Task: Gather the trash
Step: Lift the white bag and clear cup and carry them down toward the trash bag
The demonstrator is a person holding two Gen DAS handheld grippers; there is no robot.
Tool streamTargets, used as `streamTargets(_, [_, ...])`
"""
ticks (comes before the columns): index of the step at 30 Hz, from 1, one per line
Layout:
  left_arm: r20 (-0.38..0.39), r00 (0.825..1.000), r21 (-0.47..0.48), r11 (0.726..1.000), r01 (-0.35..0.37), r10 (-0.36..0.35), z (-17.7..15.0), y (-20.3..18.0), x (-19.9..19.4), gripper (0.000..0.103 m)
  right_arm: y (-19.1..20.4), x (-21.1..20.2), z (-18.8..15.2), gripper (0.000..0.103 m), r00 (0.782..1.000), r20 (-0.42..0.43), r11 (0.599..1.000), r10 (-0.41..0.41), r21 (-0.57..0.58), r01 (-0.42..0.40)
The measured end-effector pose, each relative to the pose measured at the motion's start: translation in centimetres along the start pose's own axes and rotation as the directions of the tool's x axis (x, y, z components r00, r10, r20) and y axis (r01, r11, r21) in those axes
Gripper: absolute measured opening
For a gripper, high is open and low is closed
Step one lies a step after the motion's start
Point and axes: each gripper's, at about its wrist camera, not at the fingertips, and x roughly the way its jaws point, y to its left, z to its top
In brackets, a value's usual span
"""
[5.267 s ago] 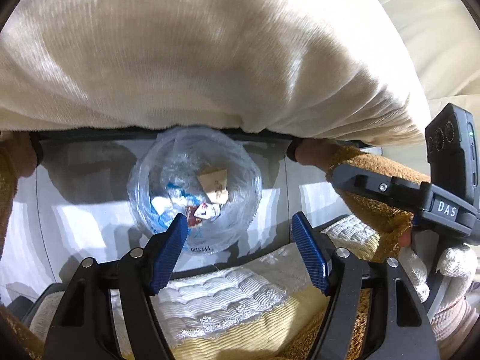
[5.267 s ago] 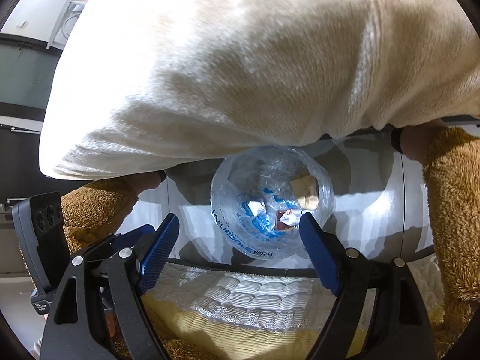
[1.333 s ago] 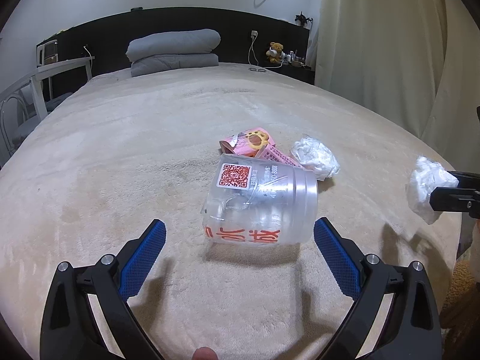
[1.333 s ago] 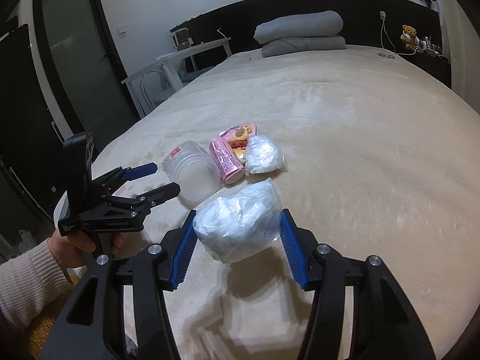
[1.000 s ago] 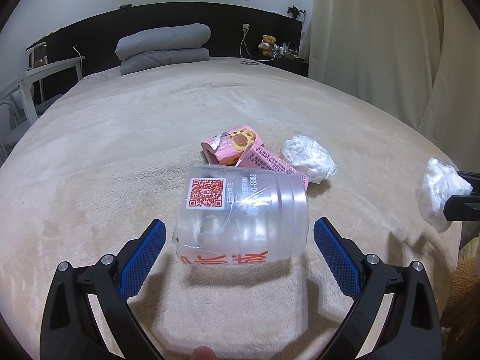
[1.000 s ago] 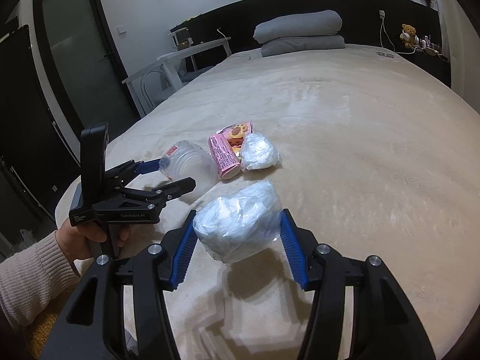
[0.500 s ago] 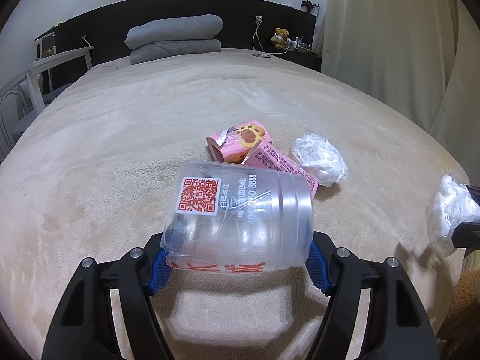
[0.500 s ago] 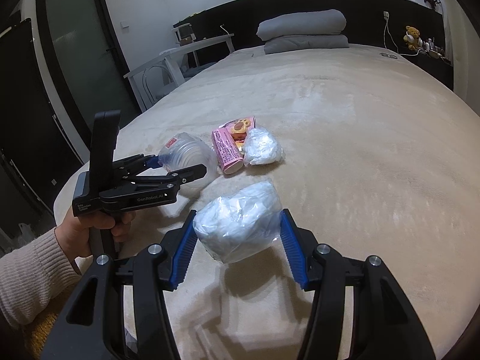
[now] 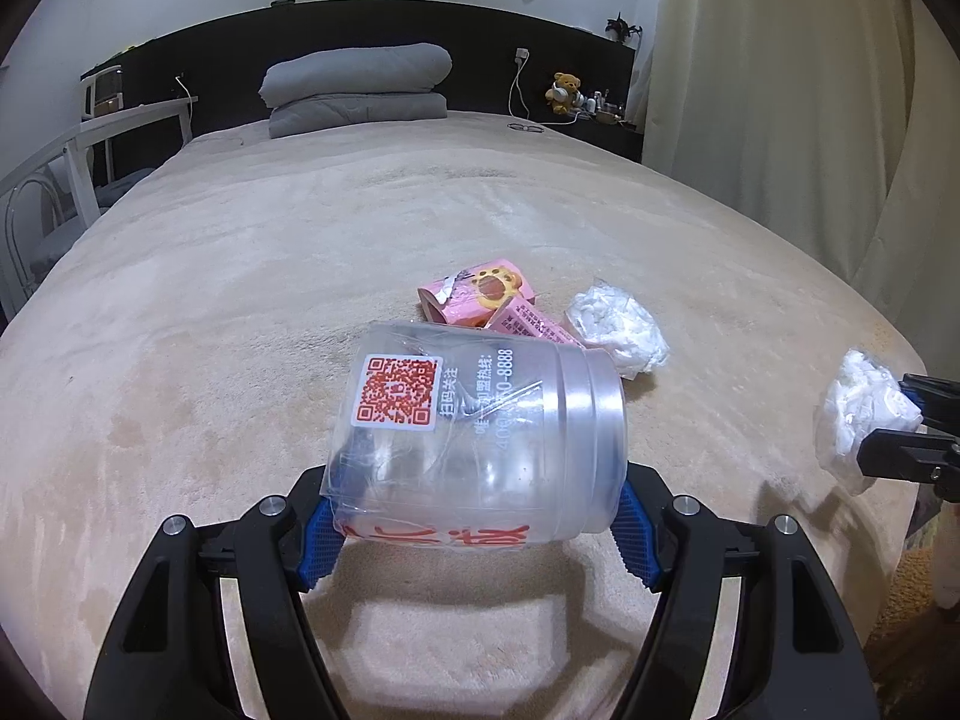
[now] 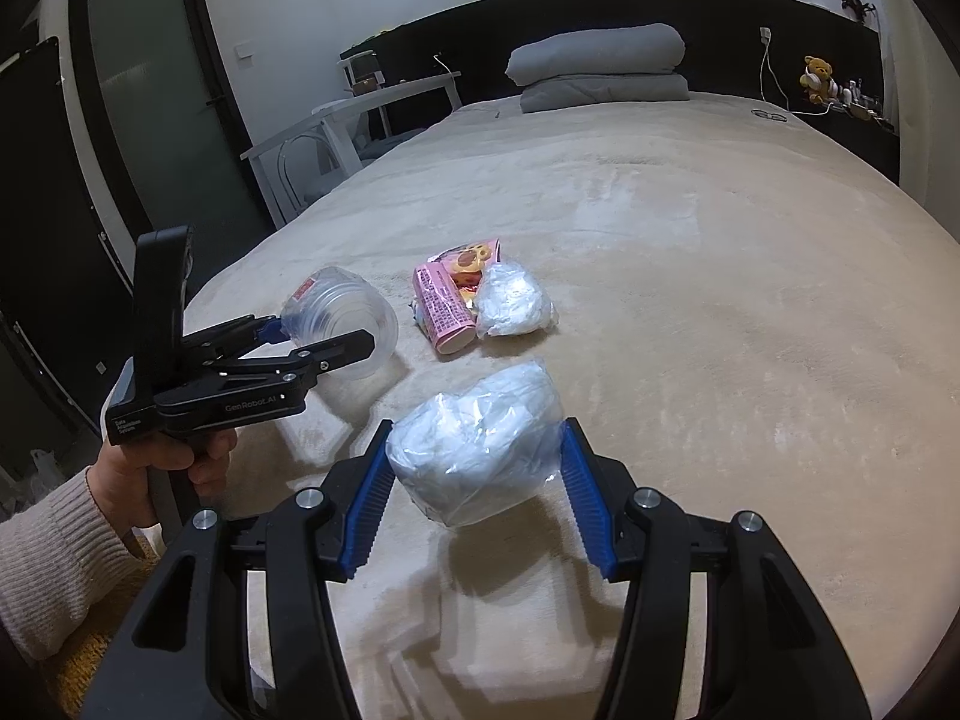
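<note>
While clamped sideways across the clear plastic cup [image 9: 480, 438], left gripper [image 9: 474, 531] pads pressing base end and rim end, so cup lies on its side, apparently just clear of the bed [image 9: 240, 300]. Likely gripped lengthwise because found lying down. Behind cup: pink cartons [image 9: 480, 300] and a white crumpled wad [image 9: 621, 327], touching each other, not yet collected. At right edge: bagged white wad [image 9: 864, 414] in the other tool.

From right wrist view: right gripper [image 10: 477, 495] squeezed on crumpled plastic bag wad [image 10: 477, 450], held above blanket with shadow below. Soft load, so pinched at widest part. Left hand [image 10: 153, 468] on trigger, cup [image 10: 345, 321] pinned in its tongs. No bin visible; both loads ready to carry off.
</note>
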Motion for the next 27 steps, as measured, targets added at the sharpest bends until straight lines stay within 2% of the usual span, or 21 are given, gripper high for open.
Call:
streamTargets(15, [0.052,0.999,-0.041,0.999,0.014,-0.012,-1.5,-1.9,-5.6,0.071,0.3,-2.5,-0.7,0.054,0.999,0.044,0.999,-0.031,0.029,0.030])
streamTargets(27, [0.087,0.996,-0.057,0.998,0.032,-0.027,-4.2,-4.1,-9.8,0.071,1.5,-6.1,-2.9,0.054,0.995,0.092,0.997,-0.029,0.069,0.023])
